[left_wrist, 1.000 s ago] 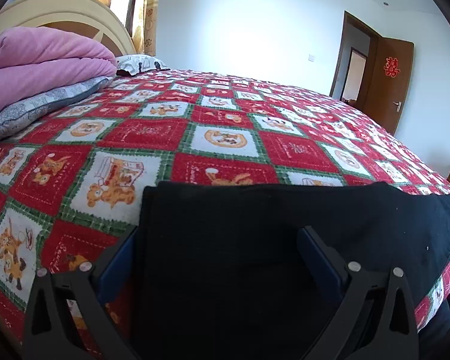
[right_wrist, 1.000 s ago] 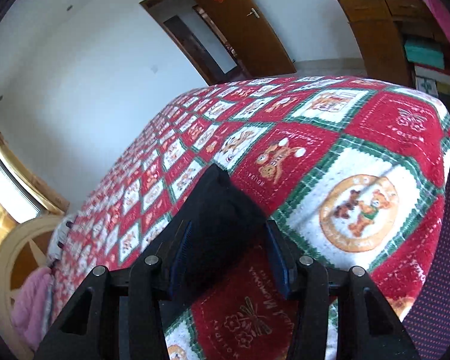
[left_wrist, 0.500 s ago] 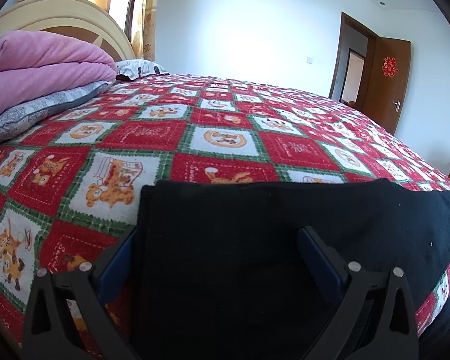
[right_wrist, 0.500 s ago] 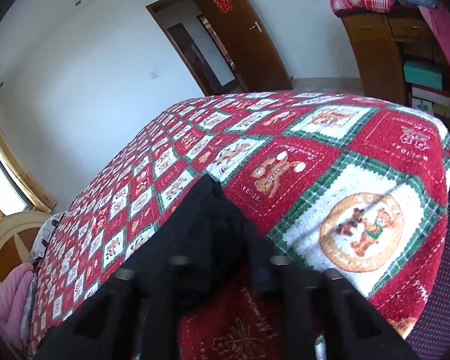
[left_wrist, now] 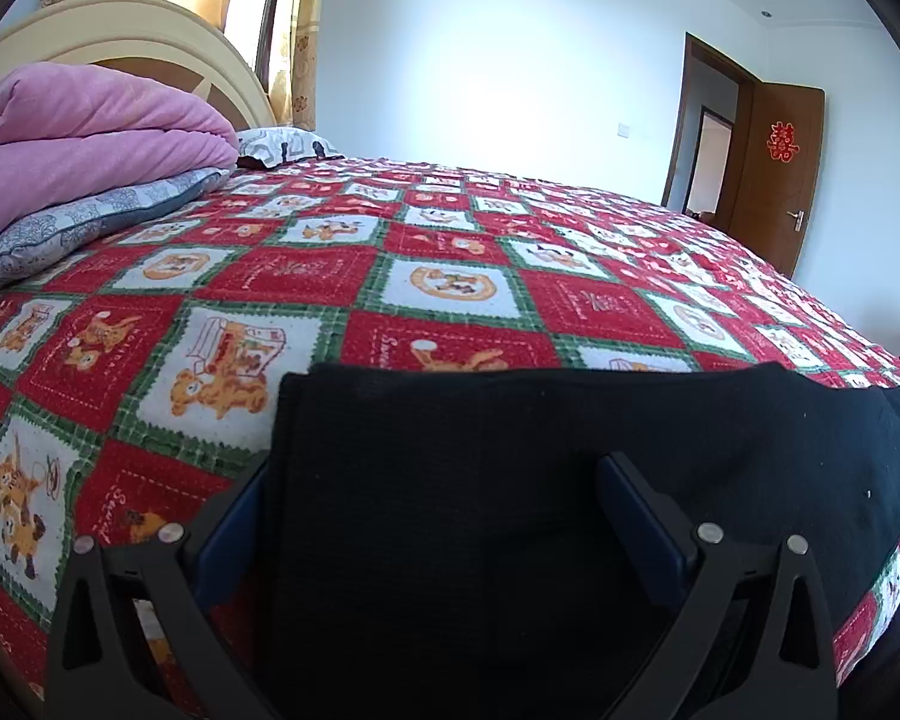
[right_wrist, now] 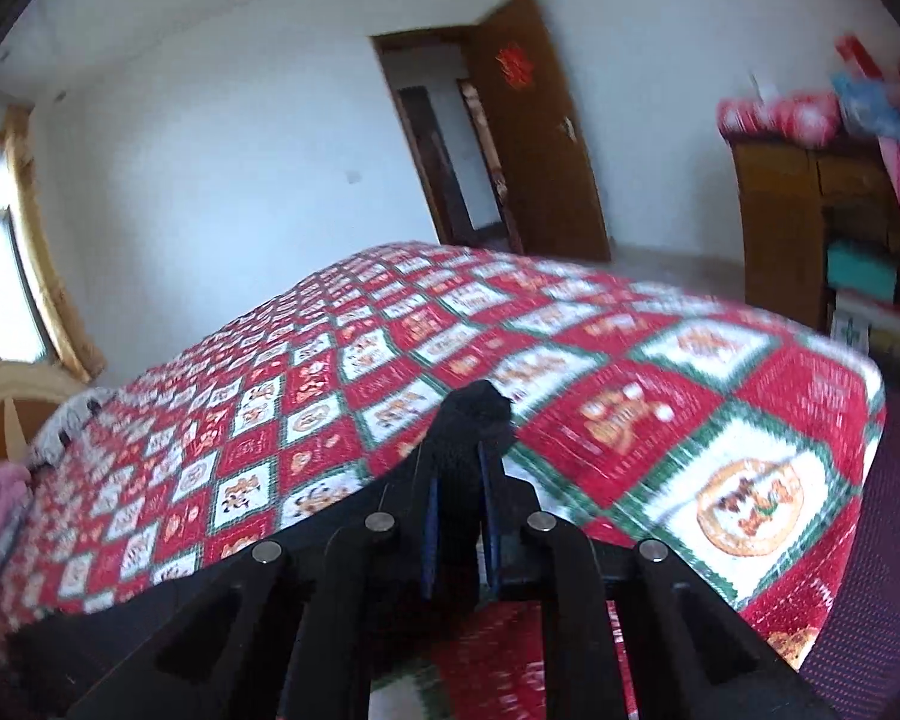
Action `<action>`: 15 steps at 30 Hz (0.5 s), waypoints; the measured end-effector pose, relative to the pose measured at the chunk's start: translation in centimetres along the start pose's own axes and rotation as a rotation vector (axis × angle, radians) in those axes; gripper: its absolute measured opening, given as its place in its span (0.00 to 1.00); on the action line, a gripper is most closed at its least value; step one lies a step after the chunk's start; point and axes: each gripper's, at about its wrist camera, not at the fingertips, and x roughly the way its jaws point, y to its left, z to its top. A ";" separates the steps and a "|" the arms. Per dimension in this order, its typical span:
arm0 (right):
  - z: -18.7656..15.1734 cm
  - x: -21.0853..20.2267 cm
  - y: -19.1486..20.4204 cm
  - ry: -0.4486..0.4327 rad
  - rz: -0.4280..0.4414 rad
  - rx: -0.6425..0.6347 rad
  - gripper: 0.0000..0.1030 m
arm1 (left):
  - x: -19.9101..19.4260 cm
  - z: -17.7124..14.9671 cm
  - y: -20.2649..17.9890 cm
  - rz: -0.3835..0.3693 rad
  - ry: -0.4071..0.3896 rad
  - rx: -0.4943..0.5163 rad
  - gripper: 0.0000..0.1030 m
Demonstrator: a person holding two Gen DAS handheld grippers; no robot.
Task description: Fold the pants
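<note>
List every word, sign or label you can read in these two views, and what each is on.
"囍": red paper cutout on the brown wooden door; blurred in the right wrist view.
Script on the red squares of the red, white and green patchwork bedspread: too small to read.
Nothing else legible.

Left gripper (left_wrist: 432, 516) wide apart; right gripper (right_wrist: 459, 468) closing, pinching.

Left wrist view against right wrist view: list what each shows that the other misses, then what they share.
Left wrist only: the folded pink quilt stacked on a grey pillow, and the left hand-held gripper open, straddling flat black pants.

Right wrist only: a wooden cabinet, and the right hand-held gripper closing on a bunched end of the pants.

Both: the red patchwork bedspread, brown door, white wall.
</note>
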 end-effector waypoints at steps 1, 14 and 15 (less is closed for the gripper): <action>0.0 -0.3 0.6 -0.010 -0.001 -0.023 0.12 | 0.0 0.0 0.0 0.000 -0.001 0.000 1.00; -1.4 -3.1 9.7 -0.084 0.089 -0.298 0.12 | 0.0 0.0 0.1 -0.001 -0.010 -0.001 1.00; -1.6 -3.3 10.3 -0.084 0.097 -0.312 0.12 | 0.0 0.0 0.1 -0.001 -0.010 0.000 1.00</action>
